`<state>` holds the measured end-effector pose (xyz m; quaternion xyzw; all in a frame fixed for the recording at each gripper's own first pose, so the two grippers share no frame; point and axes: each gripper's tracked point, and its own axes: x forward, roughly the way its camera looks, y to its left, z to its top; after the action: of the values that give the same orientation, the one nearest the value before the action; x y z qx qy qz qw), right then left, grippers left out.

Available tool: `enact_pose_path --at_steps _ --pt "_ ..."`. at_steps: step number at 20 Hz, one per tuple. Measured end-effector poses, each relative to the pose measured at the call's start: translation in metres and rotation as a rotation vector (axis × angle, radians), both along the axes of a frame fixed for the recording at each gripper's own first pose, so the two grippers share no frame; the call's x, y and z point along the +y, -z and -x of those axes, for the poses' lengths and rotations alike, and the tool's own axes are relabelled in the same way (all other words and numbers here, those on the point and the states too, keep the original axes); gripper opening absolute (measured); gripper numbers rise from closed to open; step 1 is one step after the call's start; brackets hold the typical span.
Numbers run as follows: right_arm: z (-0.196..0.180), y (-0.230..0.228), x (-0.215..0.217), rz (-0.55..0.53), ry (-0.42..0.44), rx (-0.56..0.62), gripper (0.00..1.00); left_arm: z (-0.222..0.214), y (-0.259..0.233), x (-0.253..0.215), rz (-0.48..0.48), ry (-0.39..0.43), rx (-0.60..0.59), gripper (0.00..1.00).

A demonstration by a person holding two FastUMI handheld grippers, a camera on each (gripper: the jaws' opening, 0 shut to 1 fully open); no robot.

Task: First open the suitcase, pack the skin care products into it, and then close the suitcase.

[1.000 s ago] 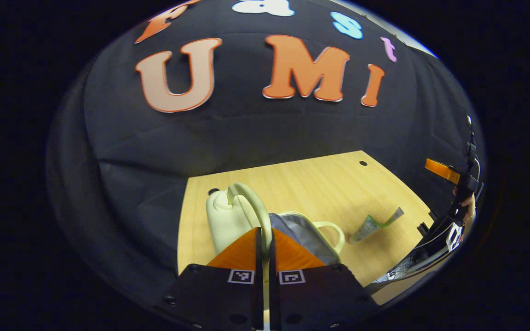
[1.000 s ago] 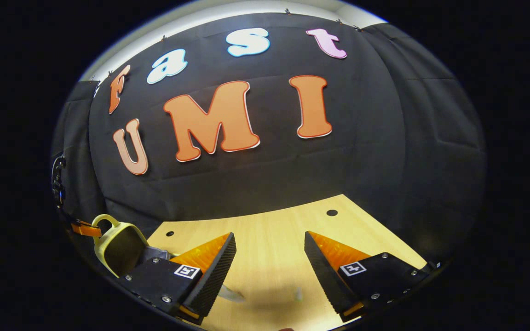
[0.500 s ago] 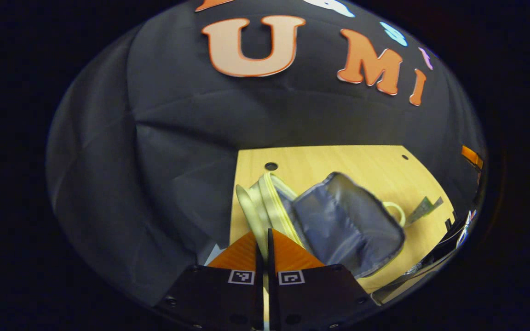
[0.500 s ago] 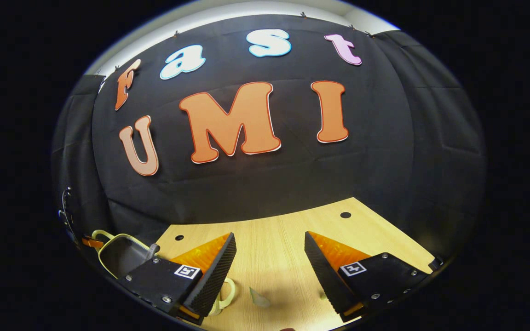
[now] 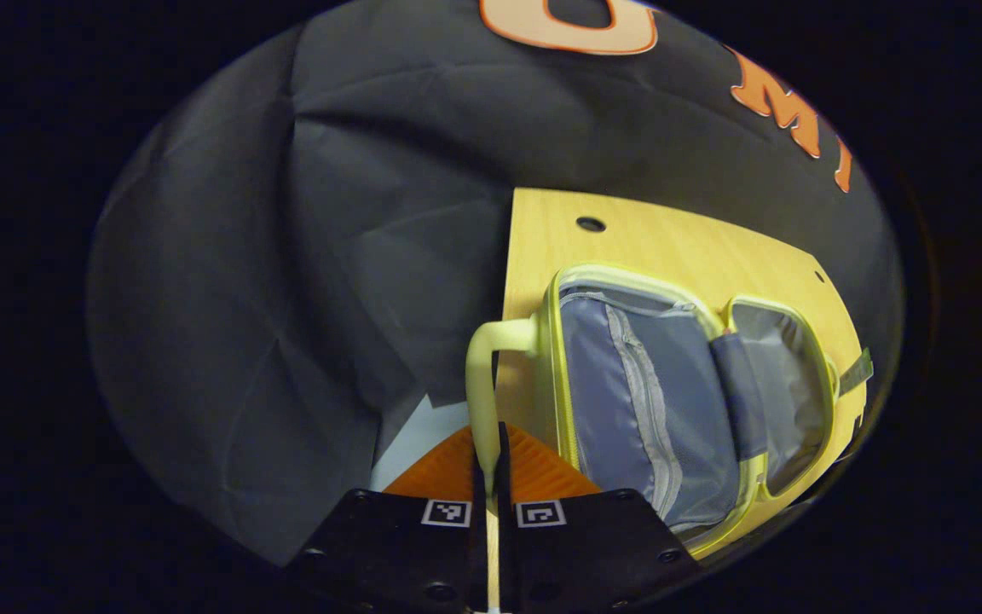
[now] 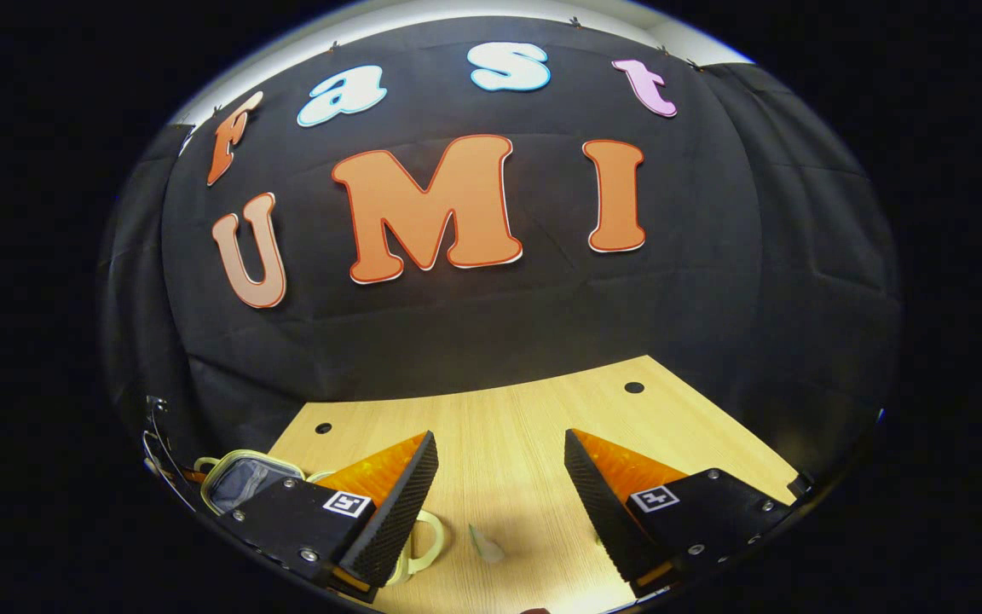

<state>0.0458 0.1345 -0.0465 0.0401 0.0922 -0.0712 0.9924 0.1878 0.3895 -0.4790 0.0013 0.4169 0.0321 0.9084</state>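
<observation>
The suitcase (image 5: 670, 401) lies open flat on the table (image 5: 627, 239), grey lining up. Your left gripper (image 5: 491, 460) is closed on its handle (image 5: 482, 384). Your right gripper (image 6: 499, 486) is wide open, holding nothing, over the table near a tube (image 6: 484, 543).

A light wooden table (image 5: 678, 247) carries everything, its top marked by small dark round holes (image 5: 591, 224) near the far edge, where it meets the black cloth wall. In the left gripper view, right of centre, a pale green suitcase (image 5: 678, 401) lies opened flat on it, both grey-lined halves facing up. In the right gripper view the same table (image 6: 525, 426) fills the lower middle; a small pale tube (image 6: 485, 544) lies on it at bottom centre, with the suitcase (image 6: 239, 479) at lower left.
</observation>
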Motion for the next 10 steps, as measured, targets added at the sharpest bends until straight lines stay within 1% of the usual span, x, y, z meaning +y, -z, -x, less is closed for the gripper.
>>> enact_pose_path --at_steps 1,3,4,5,7,9,10 --pt "0.001 0.003 -0.001 0.004 0.005 0.009 0.95 0.002 0.005 0.005 -0.012 -0.027 0.01 0.06" --pt "0.001 0.006 -0.003 0.01 0.008 0.019 0.95 0.011 0.011 0.013 -0.048 -0.071 0.04 0.2" --pt "0.001 0.007 -0.004 0.013 0.006 0.021 0.95 0.013 0.008 0.013 -0.055 -0.083 0.036 0.21" --pt "0.002 0.008 -0.004 0.016 0.004 0.023 0.95 0.01 0.005 0.01 -0.041 -0.081 0.017 0.22" --pt "0.003 0.009 -0.005 0.022 -0.004 0.025 0.95 0.01 -0.009 0.013 -0.071 -0.113 -0.031 0.67" --pt "0.005 0.01 -0.009 0.022 -0.01 0.023 0.95 0.014 -0.036 0.007 -0.102 -0.138 -0.092 0.99" --pt "0.006 0.01 -0.013 0.02 -0.009 0.019 0.95 0.013 -0.054 -0.001 -0.113 -0.145 -0.135 1.0"
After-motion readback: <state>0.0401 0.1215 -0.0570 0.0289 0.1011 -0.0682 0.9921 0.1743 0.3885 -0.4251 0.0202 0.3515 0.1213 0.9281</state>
